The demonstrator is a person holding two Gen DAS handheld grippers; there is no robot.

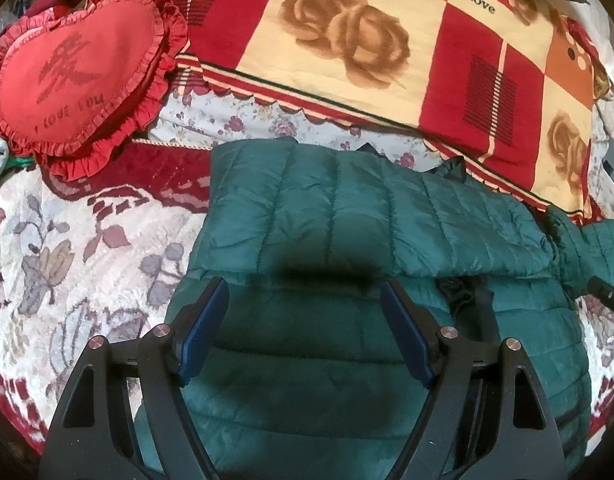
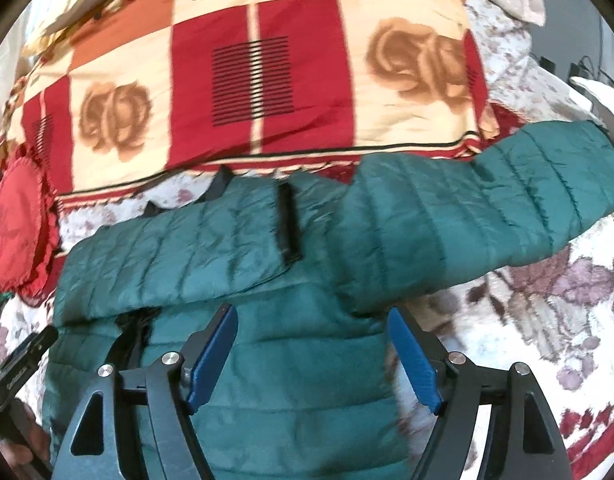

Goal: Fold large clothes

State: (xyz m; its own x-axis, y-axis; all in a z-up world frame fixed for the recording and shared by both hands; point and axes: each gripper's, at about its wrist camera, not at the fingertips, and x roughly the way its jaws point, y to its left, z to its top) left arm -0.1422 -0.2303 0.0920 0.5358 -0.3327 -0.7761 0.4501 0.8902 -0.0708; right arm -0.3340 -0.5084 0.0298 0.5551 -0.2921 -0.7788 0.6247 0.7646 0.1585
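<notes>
A dark green quilted puffer jacket (image 1: 347,216) lies on the bed. One sleeve is folded across its chest in the left wrist view. In the right wrist view the jacket (image 2: 267,360) shows that folded sleeve, and the other sleeve (image 2: 487,208) stretches out to the right over the bedspread. My left gripper (image 1: 305,292) is open and empty just above the jacket's body below the folded sleeve. My right gripper (image 2: 313,320) is open and empty above the jacket near the shoulder of the outstretched sleeve. The left gripper also shows at the left edge of the right wrist view (image 2: 19,364).
A red heart-shaped ruffled cushion (image 1: 75,72) lies at the left. A folded red, orange and cream rose-print quilt (image 1: 367,40) lies behind the jacket. The floral bedspread (image 1: 67,248) extends left and also right (image 2: 547,320) of the jacket.
</notes>
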